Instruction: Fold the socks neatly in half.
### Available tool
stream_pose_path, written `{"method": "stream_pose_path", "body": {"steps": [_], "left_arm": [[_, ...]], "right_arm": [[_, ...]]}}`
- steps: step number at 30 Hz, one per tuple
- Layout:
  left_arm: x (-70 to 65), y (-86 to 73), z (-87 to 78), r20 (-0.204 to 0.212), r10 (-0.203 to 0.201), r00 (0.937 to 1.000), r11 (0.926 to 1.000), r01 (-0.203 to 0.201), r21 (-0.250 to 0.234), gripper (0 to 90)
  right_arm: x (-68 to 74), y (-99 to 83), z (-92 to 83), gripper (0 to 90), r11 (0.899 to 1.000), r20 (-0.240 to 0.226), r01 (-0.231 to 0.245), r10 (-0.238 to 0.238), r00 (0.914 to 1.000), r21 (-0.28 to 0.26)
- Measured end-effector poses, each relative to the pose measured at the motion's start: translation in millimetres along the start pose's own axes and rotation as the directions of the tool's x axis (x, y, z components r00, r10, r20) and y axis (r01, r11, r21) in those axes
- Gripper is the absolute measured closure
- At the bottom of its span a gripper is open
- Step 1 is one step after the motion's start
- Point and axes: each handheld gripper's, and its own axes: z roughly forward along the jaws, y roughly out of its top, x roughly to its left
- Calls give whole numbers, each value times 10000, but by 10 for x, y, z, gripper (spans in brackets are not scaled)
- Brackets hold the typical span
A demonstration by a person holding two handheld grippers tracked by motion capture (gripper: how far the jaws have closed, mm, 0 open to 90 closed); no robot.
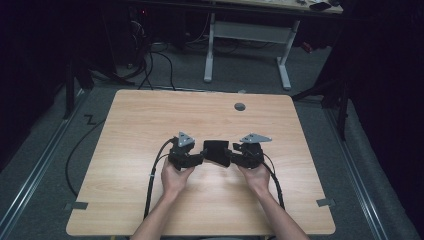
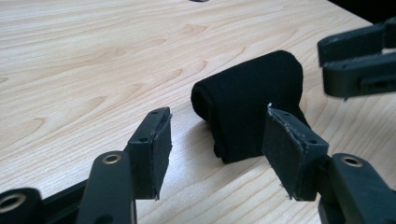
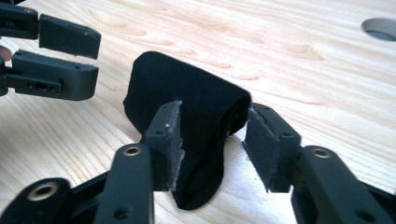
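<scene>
Two claws open | flank black cloth roll (image 1: 216,152) | mid-table, edges well apart

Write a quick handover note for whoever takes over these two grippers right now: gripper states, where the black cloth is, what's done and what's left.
Left gripper: jaws open, nothing clamped, pointing at the near end of the rolled black cloth.
Right gripper: jaws open, standing either side of the roll's other end; whether the pads touch it I cannot tell.
The cloth lies on the wooden table, between the two grippers, roughly mid-table.
Done: cloth looks rolled or folded into a compact bundle.
Left: probably checking that it stays rolled and drawing both grippers clear.
</scene>
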Motion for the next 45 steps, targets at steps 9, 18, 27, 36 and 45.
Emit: {"method": "stream_pose_path", "body": {"steps": [9,18,27,36,45], "left_arm": [[55,-10,-90,-108,0,9999,9999,-2,-168,436],[155,-129,-219,-337,-5,9994,9999,0,-134,436],[226,-259,-241,-534,-64,9986,9999,69,91,434],[239,-291,-291,-613,4,9981,10000,-9,-78,425],[259,-328,-428,-449,32,9990,9991,-52,-431,409]], "right_arm": [[61,29,-32,738,9973,69,476,-473,9989,-555],[52,198,397,740,9990,120,341,-345,9993,287],[-59,240,613,687,9954,256,111,-136,9996,953],[-53,230,263,620,10000,265,69,-68,9996,-19],[-183,11,-188,596,9965,586,-265,312,9978,-794]]}}
